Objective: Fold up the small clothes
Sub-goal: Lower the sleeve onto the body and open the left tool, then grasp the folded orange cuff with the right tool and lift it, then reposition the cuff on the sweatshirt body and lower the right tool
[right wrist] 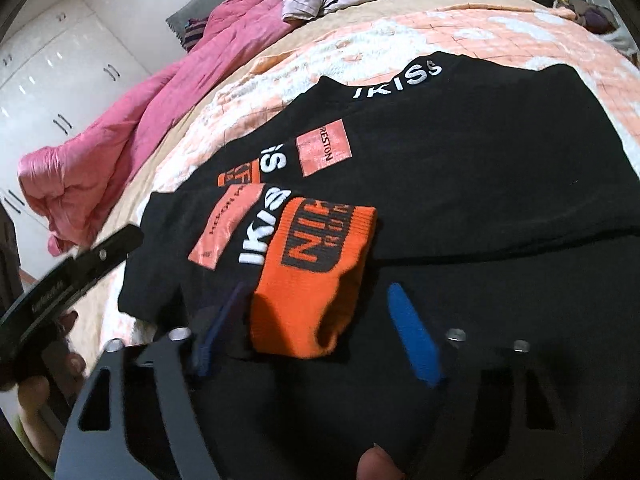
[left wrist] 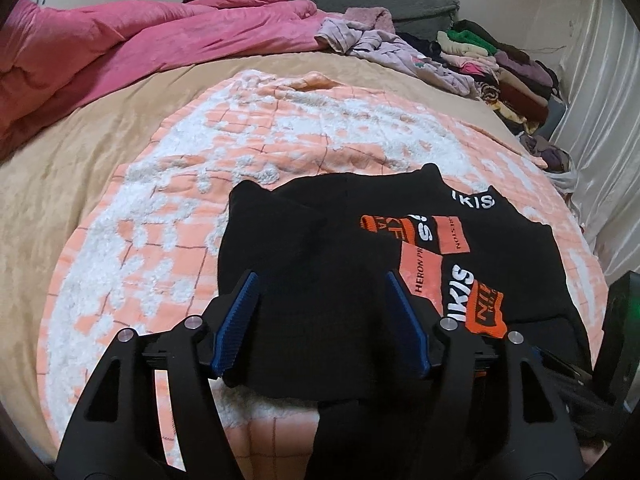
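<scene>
A black garment (left wrist: 320,232) with orange patches and white "IKISS" lettering lies spread on a peach-and-white blanket (left wrist: 240,140). My left gripper (left wrist: 320,280) hovers over its plain black left part, its blue pads (left wrist: 240,312) wide apart and pressing on nothing. In the right wrist view the same garment (right wrist: 460,160) shows an orange ribbed cuff (right wrist: 316,264) folded onto it. My right gripper (right wrist: 318,288) straddles that cuff, jaws apart; the right pad (right wrist: 412,336) stands clear of the cuff, the left pad is blurred beside it.
A pink duvet (left wrist: 140,48) is bunched at the far left of the bed. A lilac garment (left wrist: 380,44) and a pile of clothes (left wrist: 500,64) lie at the far right by the wall. White wardrobe doors (right wrist: 48,76) stand beyond the bed.
</scene>
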